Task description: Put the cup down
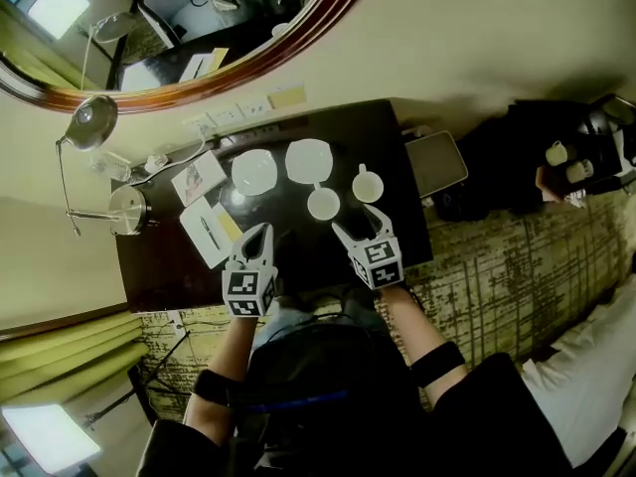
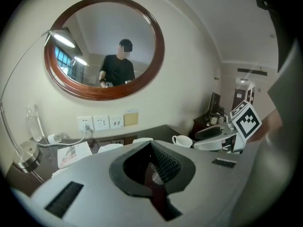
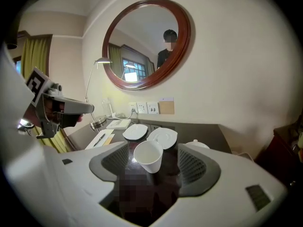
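The cup was seen standing upright on the dark table, just beside the saucers and free of both grippers. The right gripper was held with its jaws spread; the cup was framed between them but touched by neither pad. The left gripper was pressed together on nothing.

The cup was judged to be glazed china: light, stiff, smooth enough to slip, and easily chipped by a hard landing. No handle could be made out on it, so a hold across the wall just under the rim was thought best.

No brand or legible writing was found. Only the square markers on the gripper cubes were seen, and print too small to be read on a booklet.
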`<action>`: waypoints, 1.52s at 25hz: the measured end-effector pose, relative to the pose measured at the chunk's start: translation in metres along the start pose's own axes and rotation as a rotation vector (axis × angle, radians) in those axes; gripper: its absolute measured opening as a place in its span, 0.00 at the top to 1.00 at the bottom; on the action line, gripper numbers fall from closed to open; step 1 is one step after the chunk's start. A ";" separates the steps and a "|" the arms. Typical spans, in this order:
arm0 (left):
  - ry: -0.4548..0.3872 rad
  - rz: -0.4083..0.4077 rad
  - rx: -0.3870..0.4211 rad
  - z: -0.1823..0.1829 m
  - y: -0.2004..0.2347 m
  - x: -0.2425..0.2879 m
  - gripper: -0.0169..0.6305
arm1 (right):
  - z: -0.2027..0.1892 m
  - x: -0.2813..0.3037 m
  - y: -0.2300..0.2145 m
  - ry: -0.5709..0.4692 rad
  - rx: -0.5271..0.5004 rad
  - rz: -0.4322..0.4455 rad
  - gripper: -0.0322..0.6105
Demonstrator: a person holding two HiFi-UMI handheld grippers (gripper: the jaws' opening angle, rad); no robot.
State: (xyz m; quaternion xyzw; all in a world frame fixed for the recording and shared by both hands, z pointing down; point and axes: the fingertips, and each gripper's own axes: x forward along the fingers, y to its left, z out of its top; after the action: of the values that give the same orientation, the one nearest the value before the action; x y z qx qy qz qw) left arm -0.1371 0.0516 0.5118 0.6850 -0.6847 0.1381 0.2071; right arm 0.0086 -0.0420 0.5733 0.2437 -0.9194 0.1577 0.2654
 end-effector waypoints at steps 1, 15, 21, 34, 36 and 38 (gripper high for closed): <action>-0.003 0.007 -0.001 0.001 -0.001 -0.002 0.97 | 0.004 -0.006 -0.004 -0.013 0.007 0.007 0.47; -0.034 0.073 -0.061 -0.009 -0.012 -0.019 0.97 | 0.027 -0.056 -0.041 -0.086 0.025 0.000 0.95; -0.040 0.056 -0.090 -0.013 -0.017 -0.021 0.97 | 0.021 -0.056 -0.036 -0.071 0.032 0.046 0.95; 0.010 0.023 -0.102 -0.014 -0.033 -0.004 0.97 | 0.012 -0.060 -0.034 -0.052 0.069 0.080 0.95; 0.032 0.012 -0.111 -0.017 -0.036 0.001 0.97 | 0.010 -0.060 -0.034 -0.043 0.066 0.084 0.95; 0.056 0.001 -0.111 -0.019 -0.041 0.007 0.97 | 0.009 -0.059 -0.036 -0.039 0.060 0.089 0.95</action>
State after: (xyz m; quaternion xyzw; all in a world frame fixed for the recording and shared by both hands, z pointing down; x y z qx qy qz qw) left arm -0.0939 0.0534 0.5280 0.6681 -0.6854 0.1192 0.2640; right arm 0.0674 -0.0542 0.5385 0.2136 -0.9291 0.1920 0.2330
